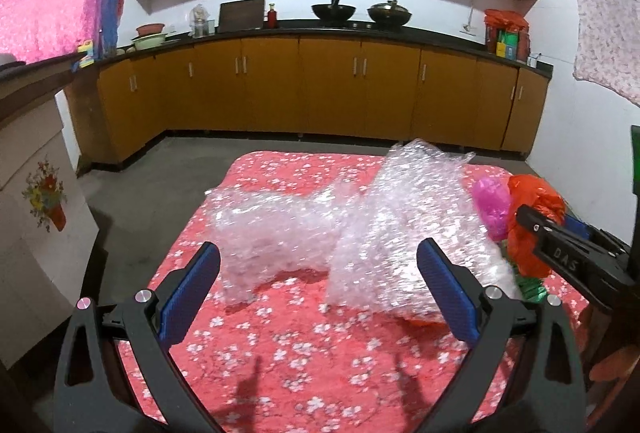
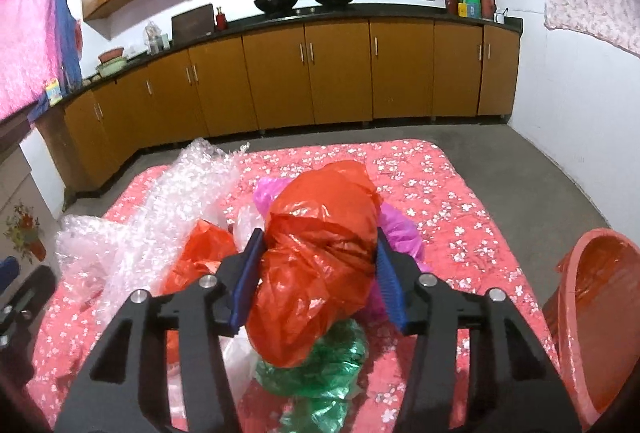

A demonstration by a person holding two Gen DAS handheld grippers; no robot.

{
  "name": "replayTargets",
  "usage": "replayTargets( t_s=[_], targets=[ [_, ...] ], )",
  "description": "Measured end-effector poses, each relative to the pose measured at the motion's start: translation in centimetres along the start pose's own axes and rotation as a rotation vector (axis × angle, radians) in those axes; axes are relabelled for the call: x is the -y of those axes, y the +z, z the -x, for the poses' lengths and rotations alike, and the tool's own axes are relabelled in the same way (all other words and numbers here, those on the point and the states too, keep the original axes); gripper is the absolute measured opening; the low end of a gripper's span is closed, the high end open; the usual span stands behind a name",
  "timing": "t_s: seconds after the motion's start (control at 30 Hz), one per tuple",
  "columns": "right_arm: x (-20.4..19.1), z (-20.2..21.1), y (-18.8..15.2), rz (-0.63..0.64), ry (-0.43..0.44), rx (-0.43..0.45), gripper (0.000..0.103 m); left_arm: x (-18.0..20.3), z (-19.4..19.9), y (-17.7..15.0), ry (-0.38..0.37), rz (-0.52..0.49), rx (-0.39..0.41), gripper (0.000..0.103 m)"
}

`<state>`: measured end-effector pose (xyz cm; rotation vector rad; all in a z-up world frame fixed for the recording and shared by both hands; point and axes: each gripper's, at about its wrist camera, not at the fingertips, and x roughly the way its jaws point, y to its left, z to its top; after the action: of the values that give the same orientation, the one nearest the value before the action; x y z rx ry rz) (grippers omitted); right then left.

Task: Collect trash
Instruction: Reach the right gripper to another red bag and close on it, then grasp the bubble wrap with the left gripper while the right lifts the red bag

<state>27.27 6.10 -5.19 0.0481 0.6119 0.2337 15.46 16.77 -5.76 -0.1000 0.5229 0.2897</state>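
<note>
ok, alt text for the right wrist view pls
The right gripper has its jaws closed on a crumpled red plastic bag, above a table covered in a red floral cloth. Green and pink bags and bubble wrap lie around it. A red plastic basin sits at the right edge; kitchen cabinets behind.

My right claw has both blue pads pressed into a crumpled red plastic bag, which bulges out between them. Under it lie a green bag and a pink one, with another red bag to the left. Bubble wrap sprawls further left. All of it sits on a worktop under a red flowered cloth. A red basin stands at the near right edge.
</note>
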Motion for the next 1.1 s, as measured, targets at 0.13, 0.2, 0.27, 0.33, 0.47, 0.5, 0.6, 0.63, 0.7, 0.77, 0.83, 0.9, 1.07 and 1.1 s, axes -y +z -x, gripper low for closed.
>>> replayTargets(
  t_s=[0.13, 0.2, 0.27, 0.33, 0.47, 0.5, 0.6, 0.63, 0.7, 0.77, 0.83, 0.9, 1.07, 1.1],
  targets=[
    [1.3, 1.9, 0.0, -0.009, 0.002, 0.031, 0.052, 1.5, -0.2, 0.6, -0.036, -0.011, -0.005, 0.098],
    [2.1, 2.6, -0.1, -0.011, -0.004, 0.041, 0.052, 2.4, -0.4, 1.0, -0.061, -0.013, -0.008, 0.098],
    [2.9, 3.4, -0.2, -0.015, -0.016, 0.049, 0.052, 3.3, -0.7, 1.2, -0.077, -0.021, -0.014, 0.098],
    [3.7, 4.0, -0.5, -0.020, -0.026, 0.053, 0.052, 4.4, -1.3, 1.6, -0.086, -0.039, -0.028, 0.098],
    [5.5, 5.1, -0.9, -0.035, -0.049, 0.059, 0.052, 6.1, -2.6, 2.1, -0.101, -0.055, -0.063, 0.097],
    [5.9, 5.2, -0.9, -0.040, -0.053, 0.059, 0.052, 6.5, -3.1, 2.2, -0.100, -0.059, -0.077, 0.093],
    [7.0, 5.7, -1.1, -0.050, -0.066, 0.055, 0.052, 7.2, -4.3, 2.4, -0.089, -0.068, -0.116, 0.086],
    [7.3, 5.8, -1.2, -0.052, -0.070, 0.052, 0.052, 7.4, -4.6, 2.4, -0.084, -0.071, -0.124, 0.083],
    [7.9, 5.8, -1.3, -0.058, -0.072, 0.046, 0.052, 7.8, -5.2, 2.3, -0.072, -0.083, -0.143, 0.082],
    [8.1, 5.8, -1.3, -0.063, -0.073, 0.038, 0.052, 8.0, -5.7, 2.1, -0.063, -0.097, -0.162, 0.075],
    [8.3, 5.8, -1.3, -0.066, -0.072, 0.033, 0.052, 8.0, -6.2, 1.9, -0.072, -0.100, -0.189, 0.055],
    [8.3, 5.8, -1.3, -0.064, -0.072, 0.031, 0.052, 7.9, -6.3, 1.9, -0.093, -0.089, -0.204, 0.039],
    [8.4, 6.1, -1.3, -0.060, -0.066, 0.034, 0.052, 7.6, -5.4, 2.4, -0.137, -0.068, -0.185, 0.013],
    [8.4, 6.3, -1.3, -0.059, -0.064, 0.036, 0.052, 7.4, -5.0, 2.6, -0.140, -0.067, -0.174, 0.012]
  ],
)
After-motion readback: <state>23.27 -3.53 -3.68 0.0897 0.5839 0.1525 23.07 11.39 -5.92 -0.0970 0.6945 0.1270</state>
